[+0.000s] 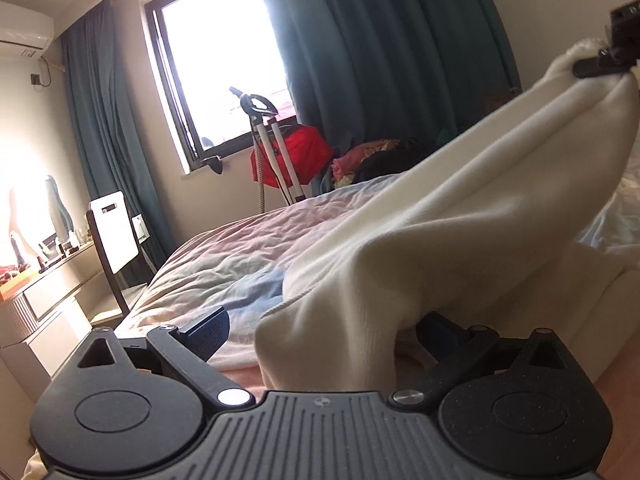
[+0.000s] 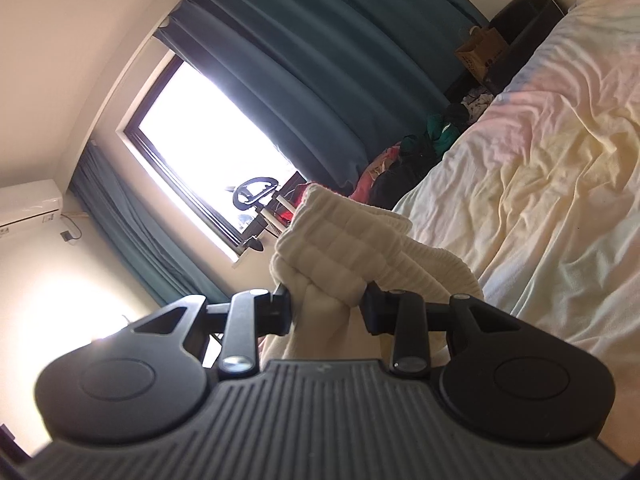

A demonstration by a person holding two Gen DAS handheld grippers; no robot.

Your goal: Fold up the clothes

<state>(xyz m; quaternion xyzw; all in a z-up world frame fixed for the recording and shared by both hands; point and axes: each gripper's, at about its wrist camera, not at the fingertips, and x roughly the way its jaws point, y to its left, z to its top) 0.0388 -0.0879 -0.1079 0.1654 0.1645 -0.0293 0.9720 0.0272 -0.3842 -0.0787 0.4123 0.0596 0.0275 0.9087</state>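
Bright window (image 1: 216, 68), teal curtains (image 1: 380, 52), beige walls, wall air conditioner (image 1: 24, 34), rumpled pastel bed (image 1: 240, 248), desk chair (image 1: 114, 240)

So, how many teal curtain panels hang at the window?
2: one curtain panel on the left of the window, the other curtain panel on its right.

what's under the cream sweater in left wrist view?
The bed with its rumpled pastel cover lies beneath the cream sweater, whose end the right tool lifts. The draped fabric covers the bed directly below it and part of the left tool.
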